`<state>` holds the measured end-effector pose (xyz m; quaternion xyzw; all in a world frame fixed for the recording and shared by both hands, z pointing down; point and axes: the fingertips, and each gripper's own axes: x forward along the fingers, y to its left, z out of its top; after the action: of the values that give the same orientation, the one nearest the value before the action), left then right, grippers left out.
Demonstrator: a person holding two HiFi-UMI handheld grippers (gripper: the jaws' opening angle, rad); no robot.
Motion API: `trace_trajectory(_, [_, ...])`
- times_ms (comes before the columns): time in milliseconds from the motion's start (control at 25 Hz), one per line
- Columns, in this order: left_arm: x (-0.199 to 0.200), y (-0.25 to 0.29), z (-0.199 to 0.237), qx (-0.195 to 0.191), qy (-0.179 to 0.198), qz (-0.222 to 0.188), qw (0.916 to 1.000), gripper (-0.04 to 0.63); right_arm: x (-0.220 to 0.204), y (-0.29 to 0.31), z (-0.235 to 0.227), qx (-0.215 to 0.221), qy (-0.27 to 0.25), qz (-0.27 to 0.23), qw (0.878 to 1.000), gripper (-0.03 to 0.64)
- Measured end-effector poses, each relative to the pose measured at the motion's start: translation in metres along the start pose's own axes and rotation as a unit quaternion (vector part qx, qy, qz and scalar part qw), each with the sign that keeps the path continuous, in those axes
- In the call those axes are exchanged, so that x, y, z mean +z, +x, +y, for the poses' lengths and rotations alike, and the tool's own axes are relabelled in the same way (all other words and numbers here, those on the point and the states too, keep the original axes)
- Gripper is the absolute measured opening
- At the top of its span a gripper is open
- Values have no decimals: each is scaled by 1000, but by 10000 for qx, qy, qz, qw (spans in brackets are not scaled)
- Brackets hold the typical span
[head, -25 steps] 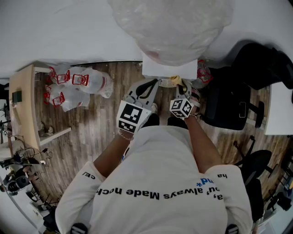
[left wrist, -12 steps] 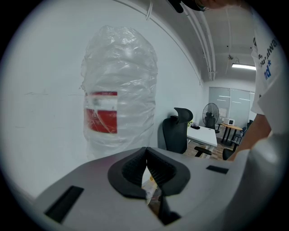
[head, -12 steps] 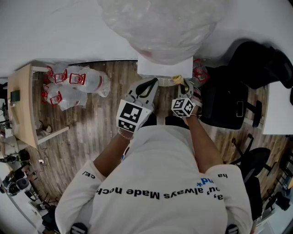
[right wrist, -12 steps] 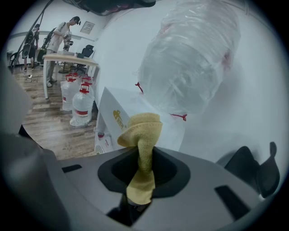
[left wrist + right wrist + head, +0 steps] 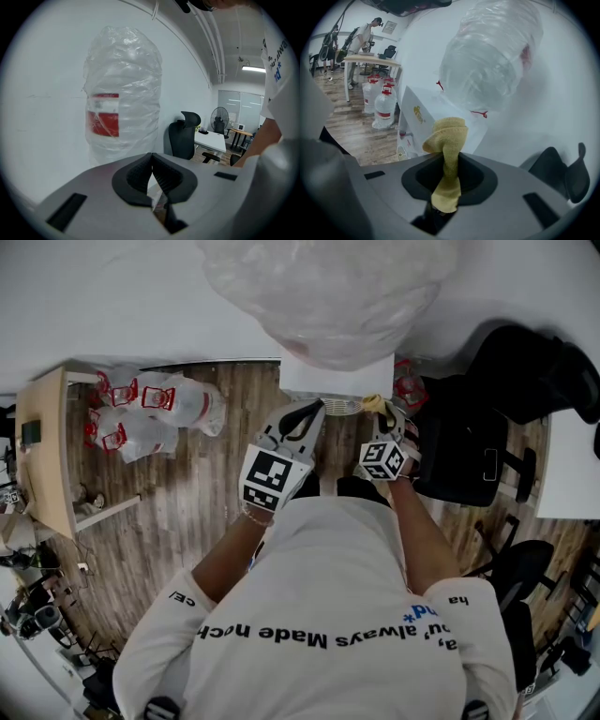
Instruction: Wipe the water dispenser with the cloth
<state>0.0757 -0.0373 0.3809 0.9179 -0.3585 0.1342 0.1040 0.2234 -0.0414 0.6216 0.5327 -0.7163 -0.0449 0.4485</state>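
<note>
A yellow cloth (image 5: 448,137) is clamped between the jaws of the right gripper (image 5: 446,161). Its bunched end is seen sticking out beyond the jaw tips, and a short tail hangs behind them. In the head view the cloth is held at the front right corner of the white water dispenser (image 5: 336,377); whether it touches the panel cannot be told. The dispenser is topped by a large water bottle (image 5: 328,292) wrapped in clear plastic film, and a red label is seen on it in the left gripper view.

The left gripper (image 5: 152,157) is held beside the right one, in front of the dispenser. Its jaws are closed, tips meeting, and nothing is gripped between them.

Spare water bottles (image 5: 155,412) are stood on the wooden floor (image 5: 197,512) well to the left, and a black office chair (image 5: 459,442) is placed just right of the dispenser.
</note>
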Motion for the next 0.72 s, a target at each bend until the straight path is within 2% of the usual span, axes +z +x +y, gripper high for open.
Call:
trace_trajectory(280, [-8, -10, 11, 127, -20, 68, 9999, 20, 22, -9, 26, 191, -97, -314, 9993, 83])
trace_trajectory(720, [-17, -46, 50, 394, -63, 86, 9992, 20, 91, -4, 96, 701, -322, -755, 9942, 83])
